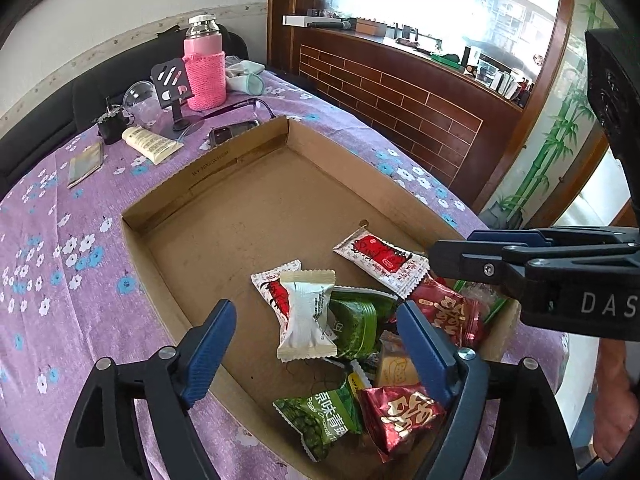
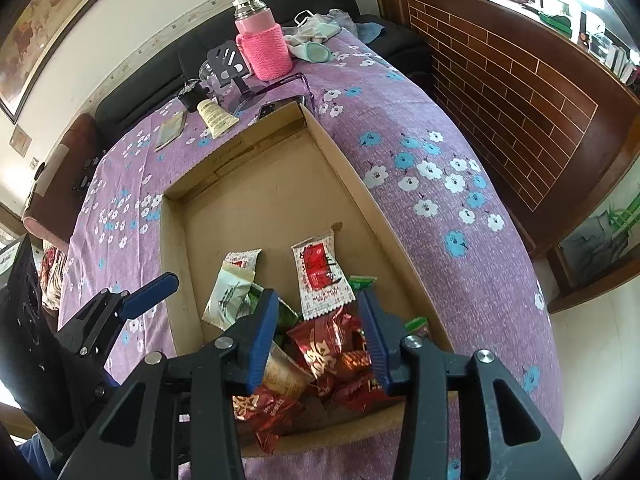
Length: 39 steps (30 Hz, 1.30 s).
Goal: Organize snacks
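In the left wrist view, the left gripper [image 1: 316, 344] stands wide, its blue pads clear of everything, above the near end of the cardboard box [image 1: 208, 184] at lower centre. A white snack packet [image 1: 306, 316] lies between the pads but untouched, beside a green packet [image 1: 356, 320]; a red foil packet [image 1: 400, 412] sits low right by the right pad. The right gripper enters from the right edge over the box's right rim.

In the right wrist view, the right gripper [image 2: 320, 344] hangs partly open at lower centre over the snack pile, gripping nothing. A red foil packet [image 2: 324, 344] lies below, between its pads, with a red-and-white sachet [image 2: 322, 276] just beyond.
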Available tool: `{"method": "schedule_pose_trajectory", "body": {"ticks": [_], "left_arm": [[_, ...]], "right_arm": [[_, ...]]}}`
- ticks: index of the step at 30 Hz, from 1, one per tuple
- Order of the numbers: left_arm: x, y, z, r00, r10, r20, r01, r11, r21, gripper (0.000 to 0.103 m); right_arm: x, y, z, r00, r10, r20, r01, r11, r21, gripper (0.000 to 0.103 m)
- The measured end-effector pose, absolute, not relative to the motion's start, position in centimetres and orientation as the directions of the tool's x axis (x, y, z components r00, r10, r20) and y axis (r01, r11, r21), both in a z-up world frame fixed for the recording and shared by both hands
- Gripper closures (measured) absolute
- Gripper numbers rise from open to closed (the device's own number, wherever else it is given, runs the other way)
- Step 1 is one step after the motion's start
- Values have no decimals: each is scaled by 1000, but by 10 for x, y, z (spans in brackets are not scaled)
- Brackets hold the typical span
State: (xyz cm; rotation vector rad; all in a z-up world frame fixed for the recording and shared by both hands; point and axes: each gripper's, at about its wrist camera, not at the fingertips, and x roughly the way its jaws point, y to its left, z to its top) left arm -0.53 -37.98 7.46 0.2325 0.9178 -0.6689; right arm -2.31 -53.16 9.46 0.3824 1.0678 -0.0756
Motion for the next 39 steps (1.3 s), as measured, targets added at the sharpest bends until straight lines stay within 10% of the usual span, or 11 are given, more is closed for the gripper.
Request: {"method": "schedule_pose_trajectory", "body": {"ticks": [7,26,39], "left_arm": [[-11,-379,75,434,-441,-786,630,772,-85,1],[-26,-334,80,452,-399,-798,566,820,-89,1],[-78,-287,89,473,-415,-777,598,799,-63,1]], "right_arm": [[-30,-530,94,485,116,-867,260,927,269,50],[-89,-522,107,599,89,-796,253,922,294,0],[-153,-487,108,699,21,-714,210,949,233,0]]}}
